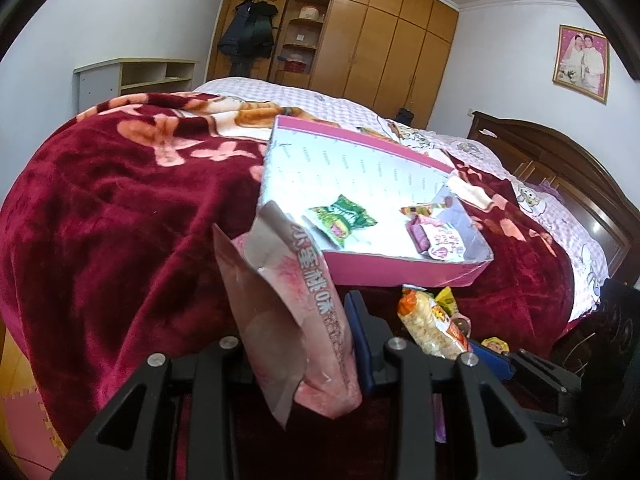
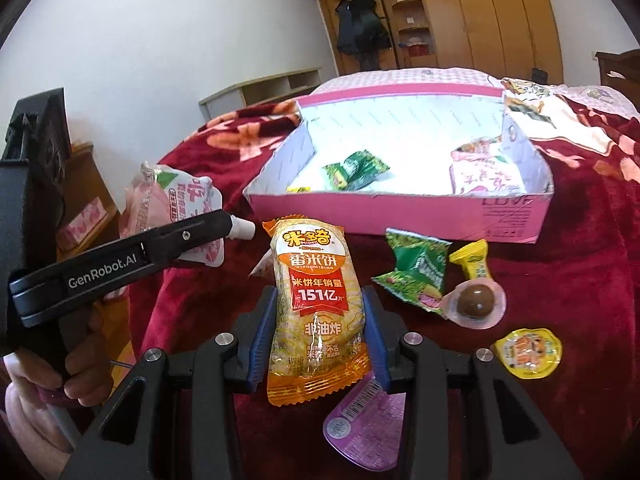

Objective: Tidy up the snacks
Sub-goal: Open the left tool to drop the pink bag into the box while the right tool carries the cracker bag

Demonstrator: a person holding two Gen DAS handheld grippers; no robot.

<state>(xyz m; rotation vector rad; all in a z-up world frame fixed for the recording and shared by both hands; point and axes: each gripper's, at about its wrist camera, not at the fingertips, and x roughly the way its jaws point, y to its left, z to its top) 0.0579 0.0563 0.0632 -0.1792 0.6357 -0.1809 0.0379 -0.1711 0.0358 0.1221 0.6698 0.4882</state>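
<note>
Step in hand: both grippers loaded, carry to pink box (image 2: 508, 216) on bed. Left gripper (image 1: 316, 356) fingers clamped on pink pouch (image 1: 288, 320). Right gripper (image 2: 320, 320) fingers pinching rice-cracker pack (image 2: 316, 304), near of box. Next: likely lift over near wall, release inside.

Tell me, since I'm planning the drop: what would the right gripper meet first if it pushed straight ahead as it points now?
Probably the near wall of the pink cardboard box. The right gripper, shut on the orange rice-cracker packet, points at it across bare red blanket, though depth is uncertain.
</note>
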